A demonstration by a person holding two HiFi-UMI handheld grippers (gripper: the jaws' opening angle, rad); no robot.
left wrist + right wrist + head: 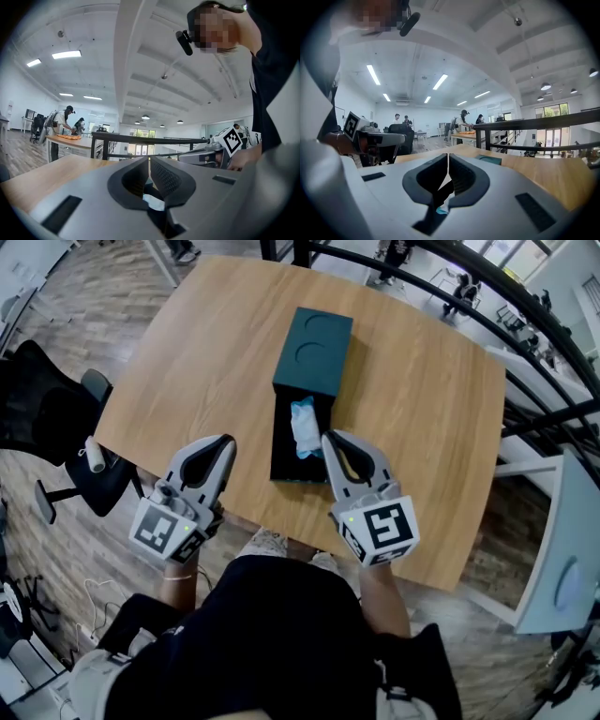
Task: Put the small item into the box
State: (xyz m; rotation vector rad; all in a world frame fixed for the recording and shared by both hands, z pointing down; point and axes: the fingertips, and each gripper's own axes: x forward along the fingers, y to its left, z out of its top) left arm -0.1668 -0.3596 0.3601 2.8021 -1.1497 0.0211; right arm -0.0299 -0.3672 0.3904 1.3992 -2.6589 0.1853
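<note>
Holding left gripper (223, 442) and right gripper (330, 439) pinched together, empty, we see the pale-blue packet (303, 427) already inside the drawer box (314, 348) between them. Only closing its tray (281, 465) seems left.

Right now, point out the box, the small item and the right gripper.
box (314, 351): head view, on its dark teal top.
small item (305, 427): head view, its pale blue middle, inside the box.
right gripper (328, 441): head view, at the tips of its jaws.
</note>
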